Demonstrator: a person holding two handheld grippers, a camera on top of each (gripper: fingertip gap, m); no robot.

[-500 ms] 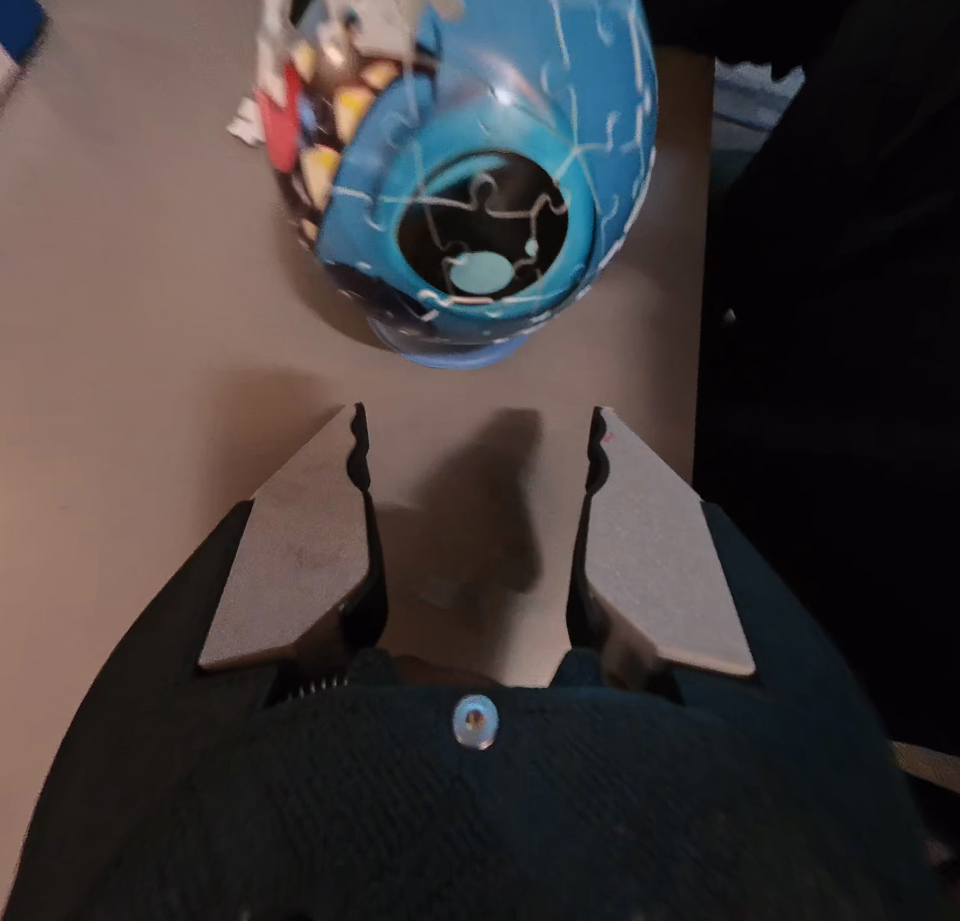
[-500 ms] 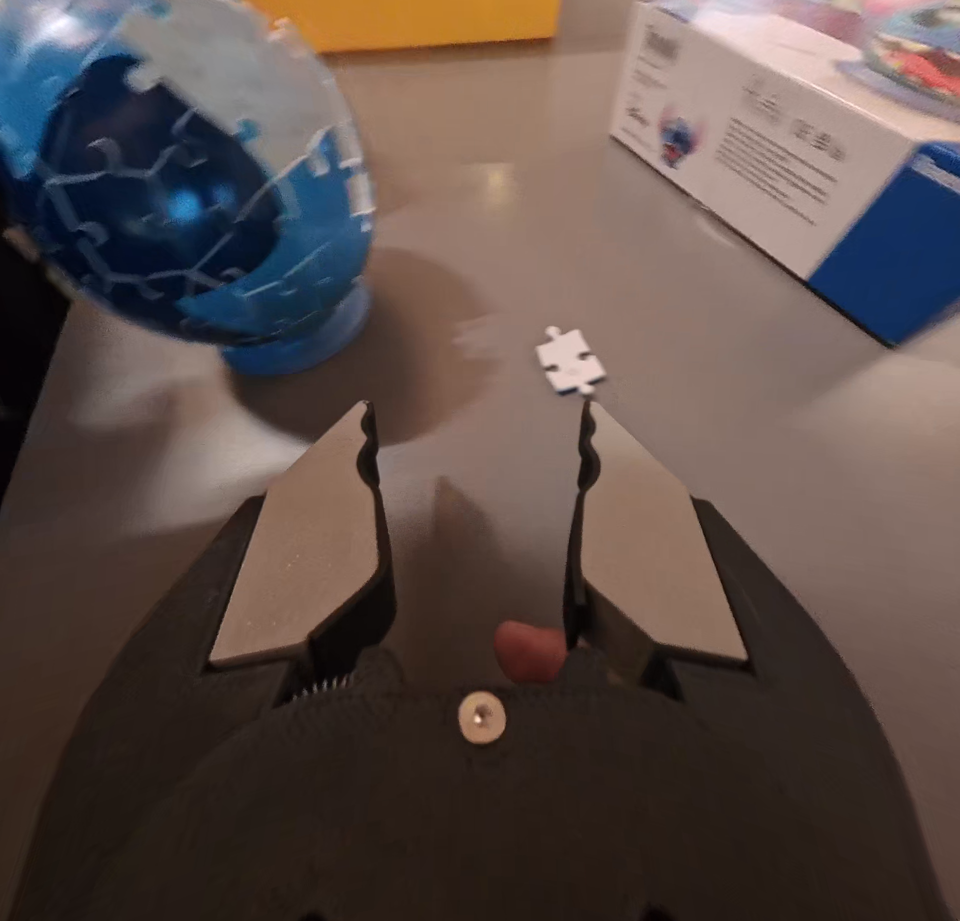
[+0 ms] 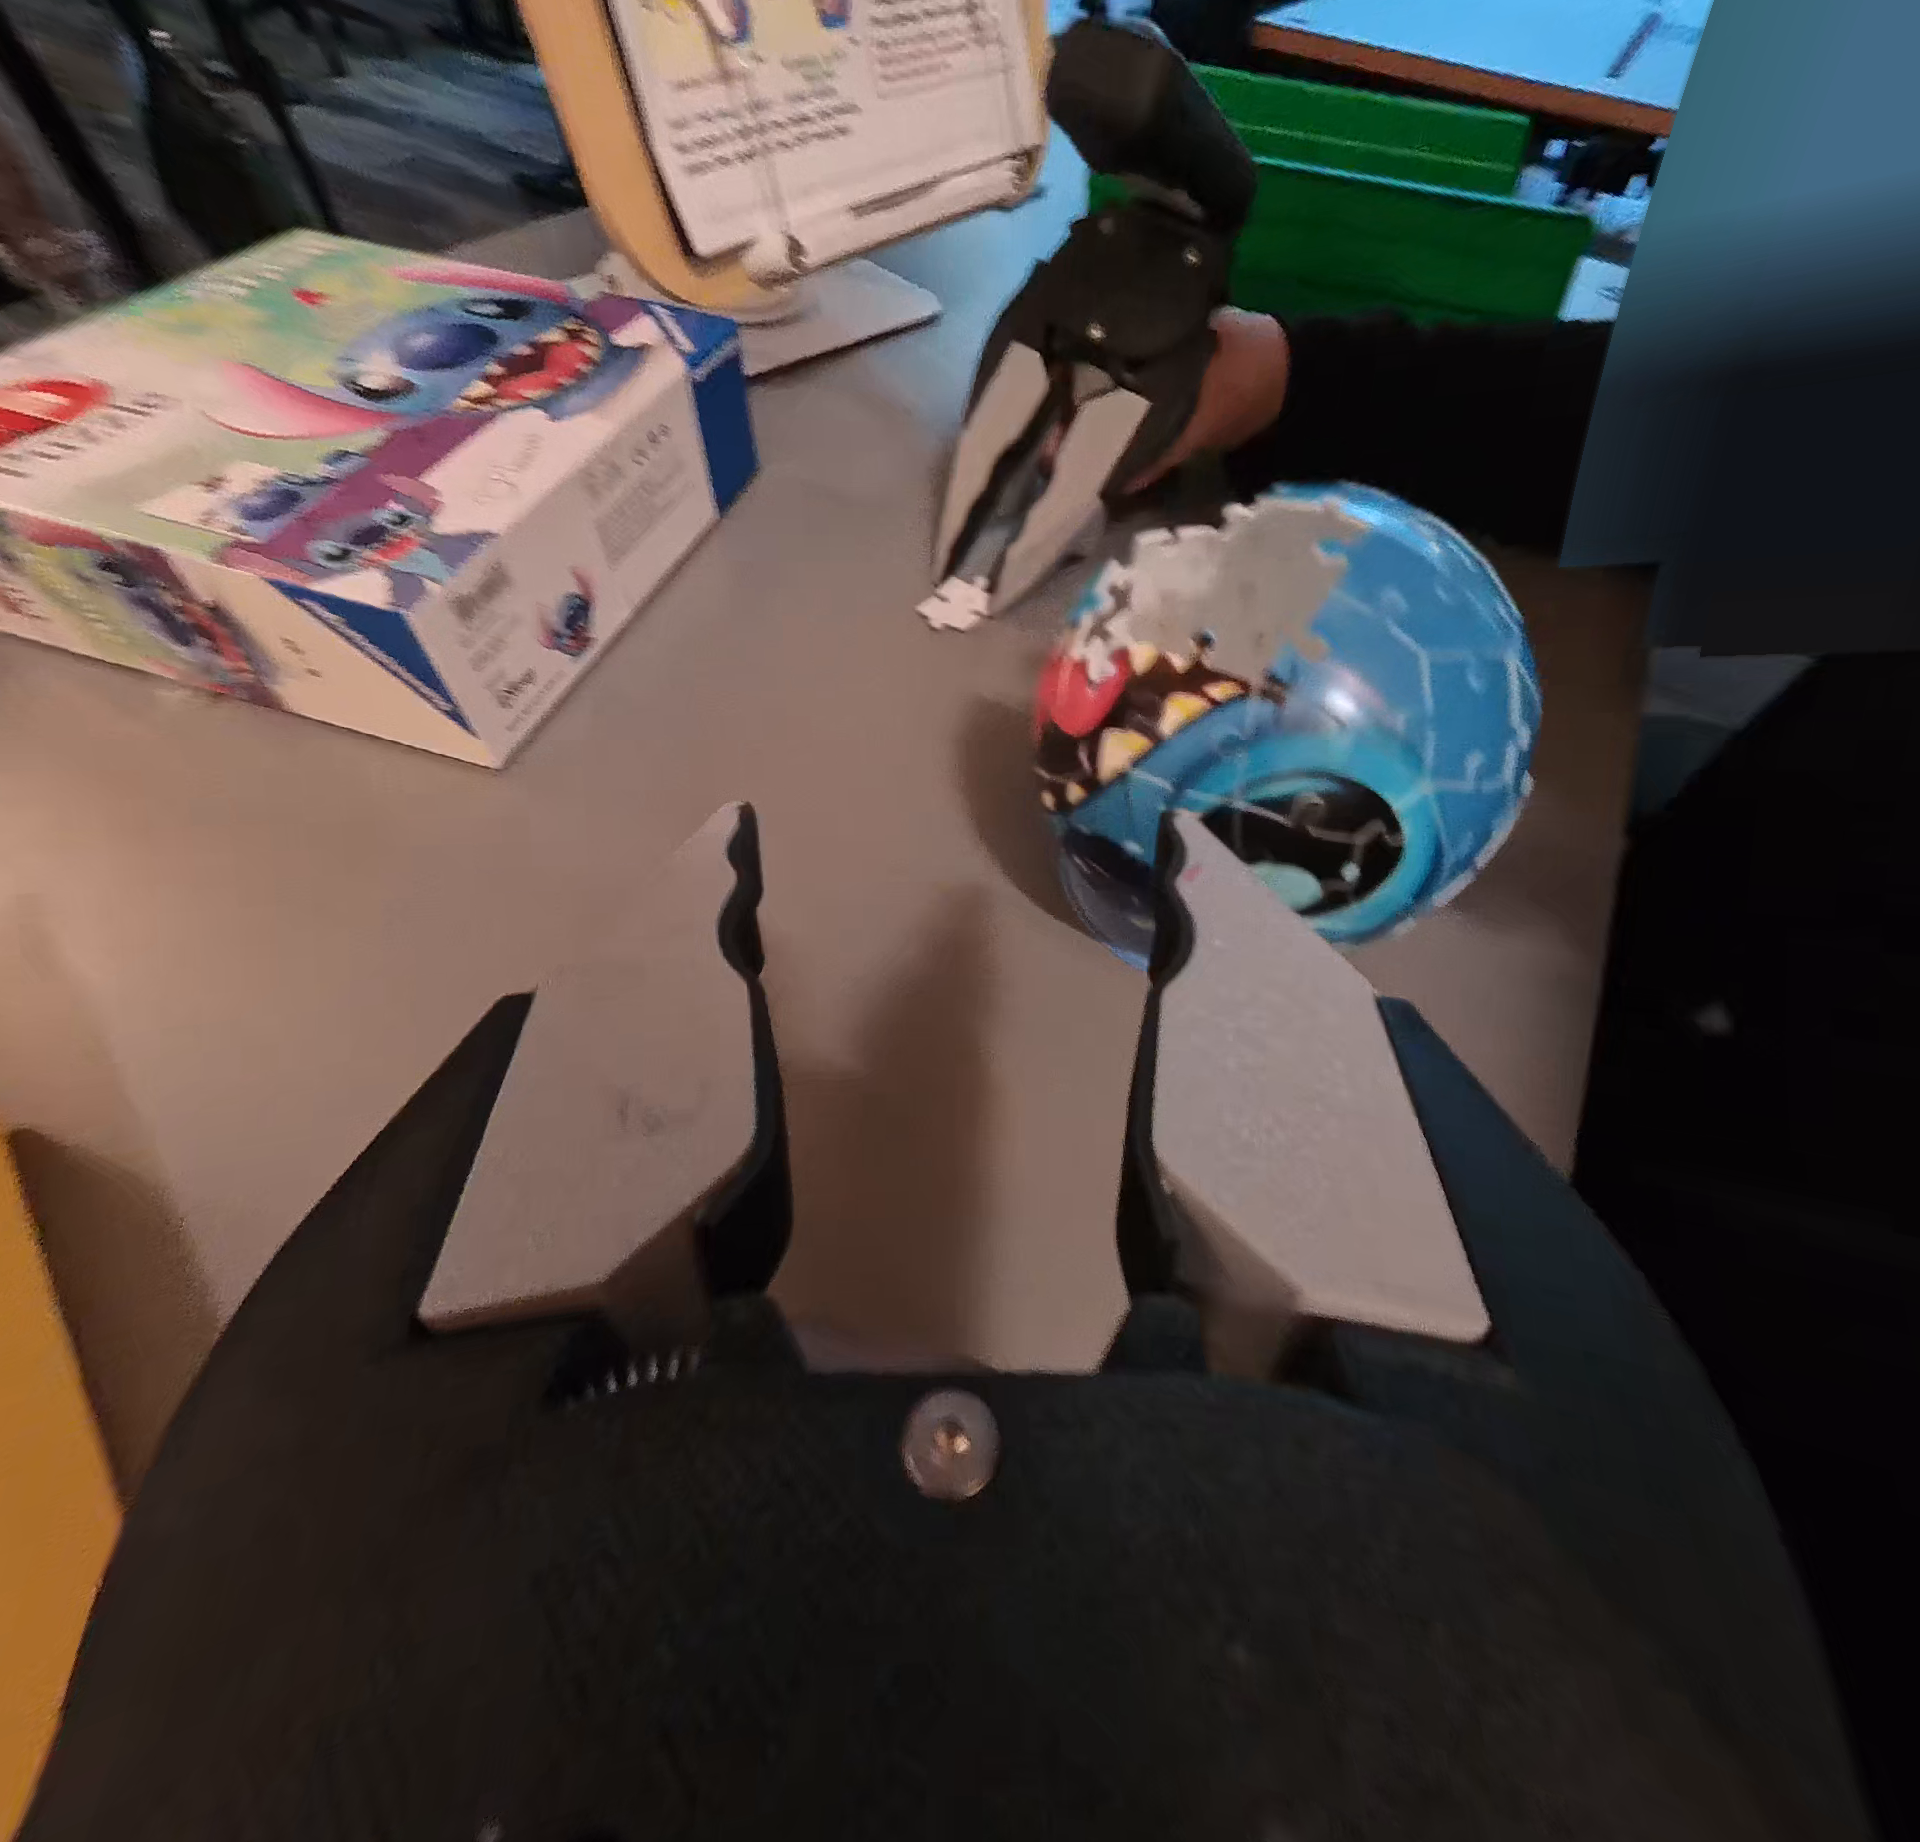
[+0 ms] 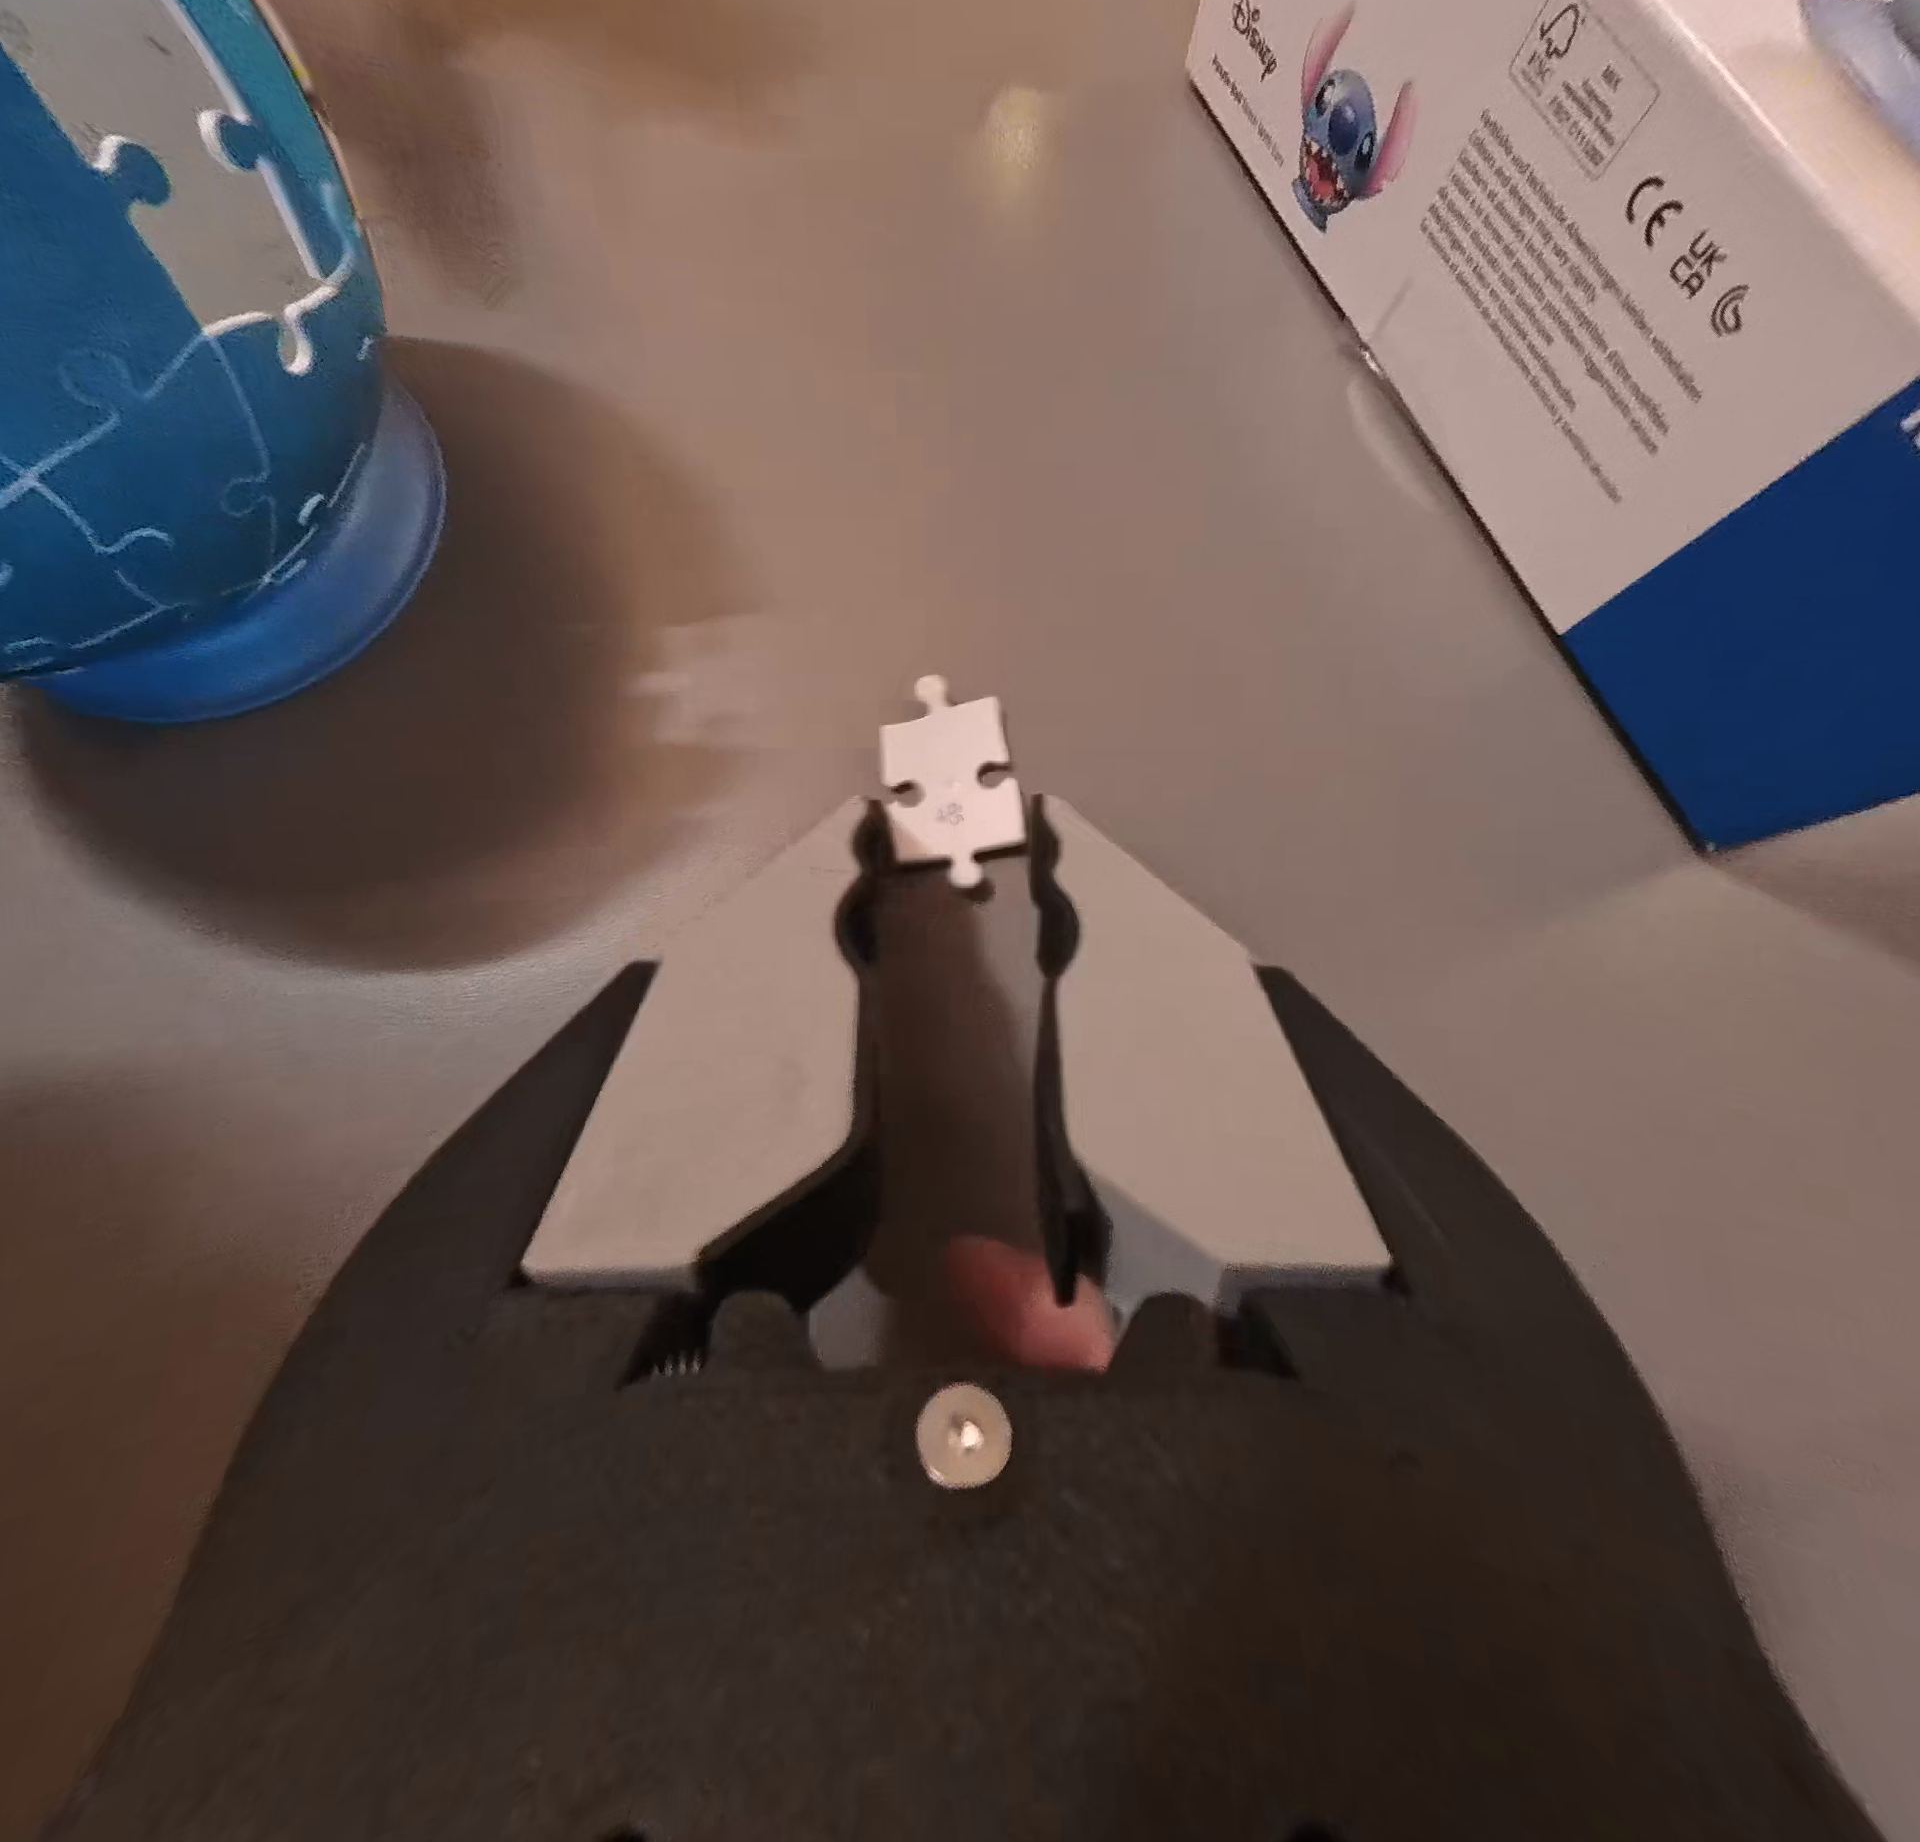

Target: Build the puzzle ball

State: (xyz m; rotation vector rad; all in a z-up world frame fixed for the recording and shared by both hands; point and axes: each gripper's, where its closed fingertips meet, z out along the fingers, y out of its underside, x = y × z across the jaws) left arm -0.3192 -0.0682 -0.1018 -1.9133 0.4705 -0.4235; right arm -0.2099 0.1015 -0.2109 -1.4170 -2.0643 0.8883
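Your right gripper has its jaws closed on the white piece, tips down at the table. Your left gripper hangs with jaws apart, holding nothing. The ball sits on its blue base just beside the piece; the box lies well apart.

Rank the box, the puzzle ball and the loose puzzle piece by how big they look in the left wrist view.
1. Box, largest.
2. Puzzle ball, clearly smaller, at about the same distance from the camera.
3. Puzzle piece, tiny, at the tips of the right gripper.
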